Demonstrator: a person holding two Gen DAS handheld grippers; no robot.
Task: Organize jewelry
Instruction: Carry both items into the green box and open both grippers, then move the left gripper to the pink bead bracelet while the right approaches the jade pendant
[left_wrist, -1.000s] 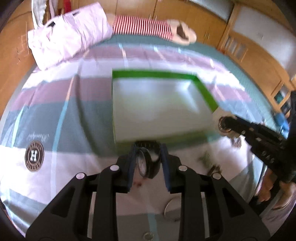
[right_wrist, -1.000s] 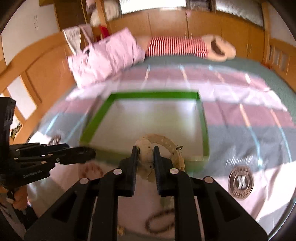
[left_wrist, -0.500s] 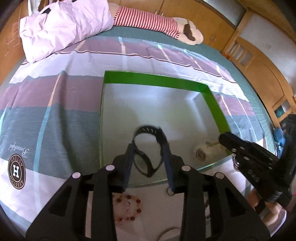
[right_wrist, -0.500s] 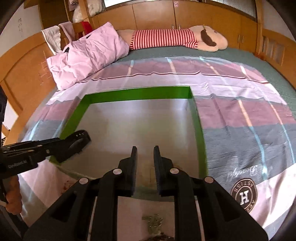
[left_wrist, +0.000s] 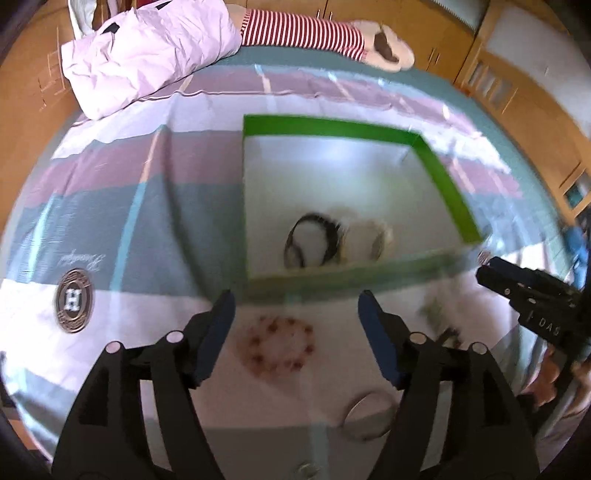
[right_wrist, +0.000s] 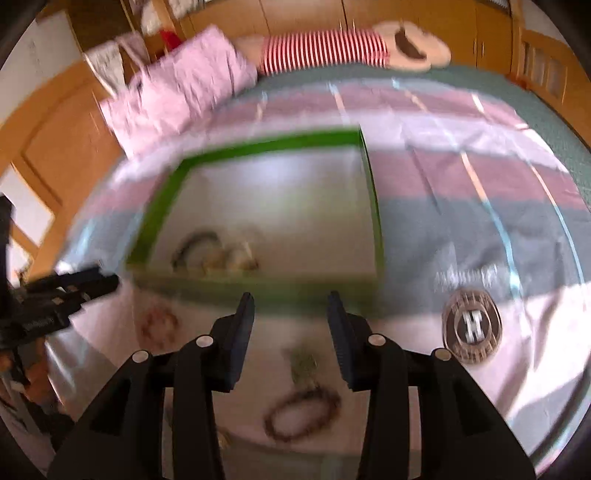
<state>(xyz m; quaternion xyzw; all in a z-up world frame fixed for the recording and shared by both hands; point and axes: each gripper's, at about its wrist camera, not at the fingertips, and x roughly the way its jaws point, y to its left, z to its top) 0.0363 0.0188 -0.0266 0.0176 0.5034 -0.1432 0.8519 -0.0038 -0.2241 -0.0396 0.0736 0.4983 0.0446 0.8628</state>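
Both the left gripper (left_wrist: 296, 306) and right gripper (right_wrist: 290, 310) are spread wide, holding nothing. The black band (left_wrist: 312, 240) lies inside the green-rimmed tray (left_wrist: 332, 127). Next, the left gripper should straddle the red bead bracelet (left_wrist: 279, 347), lying on the bedspread (left_wrist: 166, 229) just near of the tray, before closing.

Both cams ride on the grippers and look forward down their fingers, angled down at the bed from its near edge, pretty close in. The left one faces the green-rimmed tray (left_wrist: 334, 127) from slightly left, the right one from slightly right. Both catch the tray (right_wrist: 258, 146), the pink pillow (left_wrist: 147, 55) and the striped plush (right_wrist: 325, 51) beyond it.
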